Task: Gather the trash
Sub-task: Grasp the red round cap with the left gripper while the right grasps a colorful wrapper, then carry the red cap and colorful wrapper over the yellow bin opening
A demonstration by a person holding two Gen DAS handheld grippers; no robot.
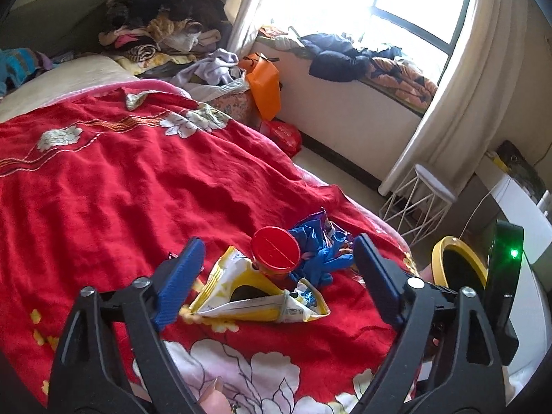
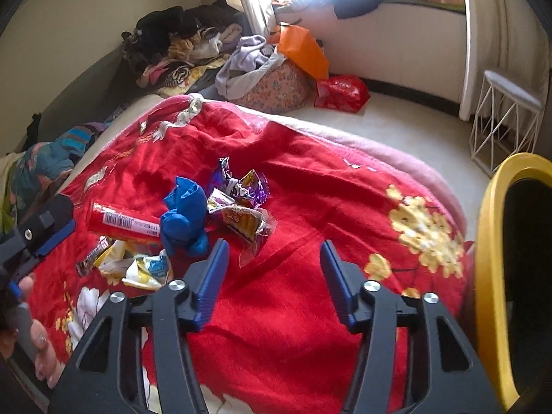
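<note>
A small heap of trash is found on the red blanket (image 1: 120, 186) near the foot of the bed. The red can (image 1: 275, 250) is taken as the landmark; it lies on its side, lid facing the left wrist camera.

- A yellow wrapper (image 1: 255, 296) lies against the can on the near side, partly under its lid end, torn open.
- A blue glove (image 1: 319, 255) is crumpled just beside the can, touching it in the right wrist view.
- A purple wrapper (image 2: 238, 186) and a clear wrapper (image 2: 246, 222) lie past the glove, farther from the can.
- A yellow-rimmed bin (image 2: 490, 258) stands off the bed edge, well apart from the can.

The left gripper (image 1: 276, 283) is seen released: its blue fingers (image 1: 179, 283) stand wide on either side of the can and yellow wrapper, with no contact visible. The right gripper (image 2: 274, 286) is also seen unclenched, jaws partly parted over bare blanket on the bin side of the can; nothing is between them. No item is held by either gripper. A hand (image 2: 38, 348) on the left gripper's handle is visible at the right wrist view's lower left edge.
</note>
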